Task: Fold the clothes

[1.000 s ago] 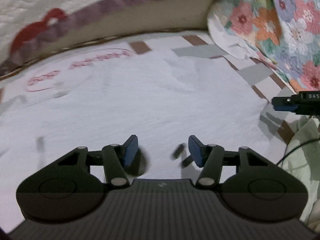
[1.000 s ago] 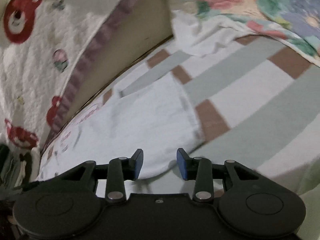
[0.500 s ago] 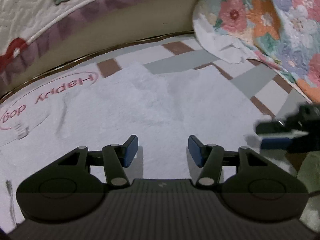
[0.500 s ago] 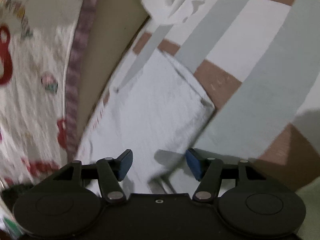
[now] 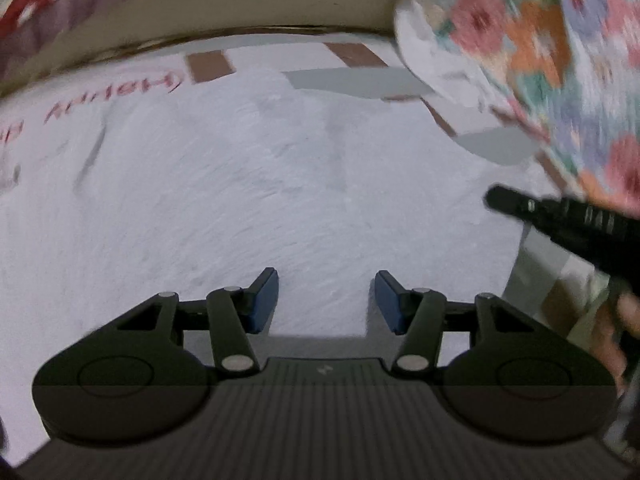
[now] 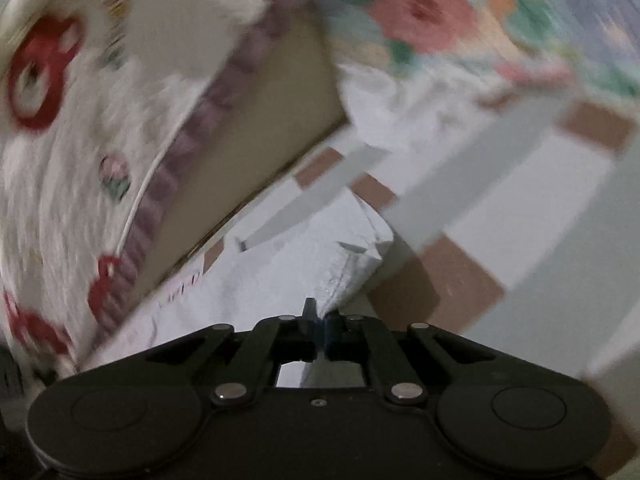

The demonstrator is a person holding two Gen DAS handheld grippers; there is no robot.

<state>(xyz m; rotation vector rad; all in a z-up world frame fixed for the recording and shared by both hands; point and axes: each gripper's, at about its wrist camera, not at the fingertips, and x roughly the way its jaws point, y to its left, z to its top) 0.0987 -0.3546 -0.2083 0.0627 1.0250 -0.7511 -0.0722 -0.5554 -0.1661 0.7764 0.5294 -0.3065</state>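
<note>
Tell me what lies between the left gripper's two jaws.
Only the white garment, spread flat under the open left gripper; the pads don't touch it. The left wrist view shows this.

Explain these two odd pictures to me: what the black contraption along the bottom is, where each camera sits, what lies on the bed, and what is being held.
No robot here: a person holds a black two-finger gripper with blue pads in each hand, and a fisheye camera on each one looks forward along its fingers. That is why the edges bend.

The left wrist view shows the left gripper, its jaws apart with nothing between them, hovering over a white terry-cloth garment with red lettering. It lies spread on a bedsheet checked in grey, white and brown. The black object at the right is the right gripper seen from outside.

The right wrist view shows the right gripper shut on the garment's near edge, close to a corner. A floral quilt and a white blanket with red bears lie behind.
</note>
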